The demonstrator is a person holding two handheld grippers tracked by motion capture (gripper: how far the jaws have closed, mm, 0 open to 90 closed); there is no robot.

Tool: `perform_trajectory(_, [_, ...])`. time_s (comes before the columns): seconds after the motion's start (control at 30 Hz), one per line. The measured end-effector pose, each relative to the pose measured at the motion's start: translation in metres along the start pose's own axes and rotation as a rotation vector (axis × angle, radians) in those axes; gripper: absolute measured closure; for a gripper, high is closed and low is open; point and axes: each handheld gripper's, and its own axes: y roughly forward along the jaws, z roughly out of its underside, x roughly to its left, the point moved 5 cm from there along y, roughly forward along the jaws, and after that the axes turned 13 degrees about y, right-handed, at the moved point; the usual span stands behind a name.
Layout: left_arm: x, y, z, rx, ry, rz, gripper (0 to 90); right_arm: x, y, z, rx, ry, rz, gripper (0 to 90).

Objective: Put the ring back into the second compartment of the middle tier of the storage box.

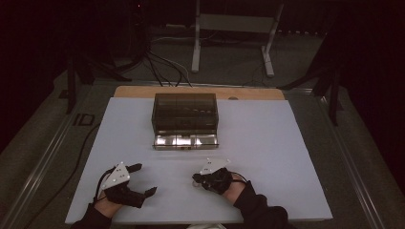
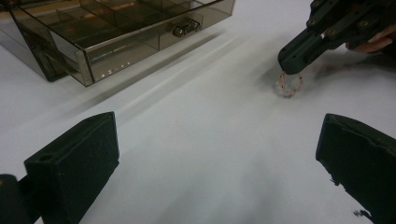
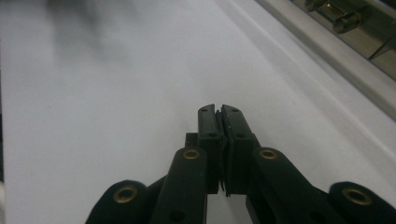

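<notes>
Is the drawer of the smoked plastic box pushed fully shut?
No: in the high view the drawer stands pulled out from the front of the box, toward the grippers.

The left gripper rests low on the white table sheet, jaws spread wide. The right gripper tips down to it, jaws pressed together.

A small ring of pinkish and pale beads, seemingly a bracelet, hangs at the tip of the right gripper, whose black jaws are pressed together on its upper edge. The loop looks upright or slightly tilted, its lower edge at or just above the white table sheet, though the picture is too dim to tell whether it touches. It lies well in front of the smoky translucent plastic drawer box, whose drawer stands pulled open.
</notes>
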Motion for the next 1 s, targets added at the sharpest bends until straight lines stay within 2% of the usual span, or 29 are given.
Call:
perform_trajectory(0.63, [0.000,0.000,-0.001,-0.004,0.002,0.001,0.8,0.003,-0.017,-0.018,-0.029,-0.004,-0.027,87.7])
perform_trajectory(1.0, [0.000,0.002,0.000,0.004,0.001,0.003,0.8,0.001,-0.025,-0.031,-0.050,-0.021,-0.022,87.7])
